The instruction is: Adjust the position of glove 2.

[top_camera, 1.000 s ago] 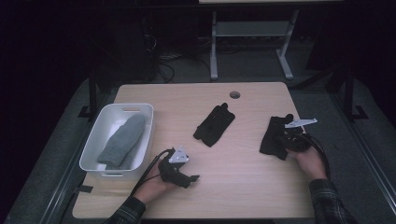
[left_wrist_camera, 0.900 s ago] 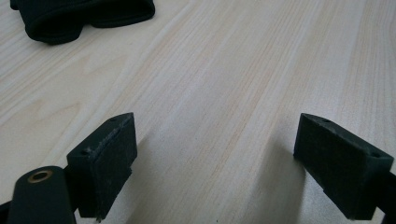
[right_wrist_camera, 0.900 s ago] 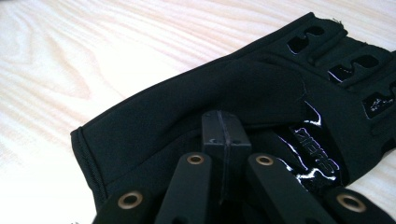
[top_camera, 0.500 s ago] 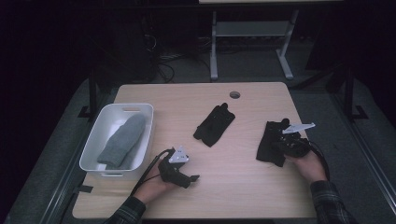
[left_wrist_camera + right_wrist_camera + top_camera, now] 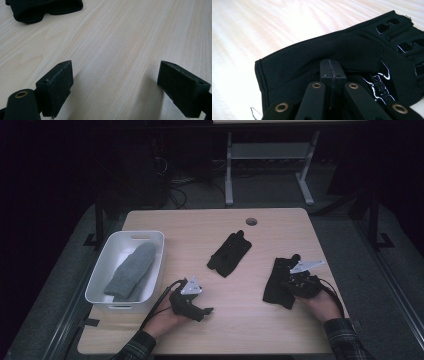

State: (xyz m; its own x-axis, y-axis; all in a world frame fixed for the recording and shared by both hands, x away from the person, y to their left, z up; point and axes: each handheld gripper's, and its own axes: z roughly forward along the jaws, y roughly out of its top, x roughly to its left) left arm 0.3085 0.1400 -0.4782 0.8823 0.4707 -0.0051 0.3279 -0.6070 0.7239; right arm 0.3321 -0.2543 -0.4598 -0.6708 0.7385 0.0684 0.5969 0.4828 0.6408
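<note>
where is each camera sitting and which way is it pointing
High view: fixed above the person's side, looking forward and down on the table; both forearms and the left gripper show.
Left gripper view: rides the left gripper, looking low across the wood between its open jaws toward a black glove.
Right gripper view: rides the right gripper, jaws shut on the other black glove.
Shared: that glove also shows in the high view.

We record a pale wood-grain table (image 5: pixel 210 227), smooth and matt. Black glove (image 5: pixel 352 50) under the right gripper (image 5: pixel 331 67): stretchy matt cloth, glossy white print. Second black glove (image 5: pixel 229 254): matt cloth. Grey sock (image 5: pixel 131 271): soft knit. White bin (image 5: pixel 159 265): smooth plastic. Left gripper (image 5: pixel 117 87) pads: dull, scuffed black rubber.
</note>
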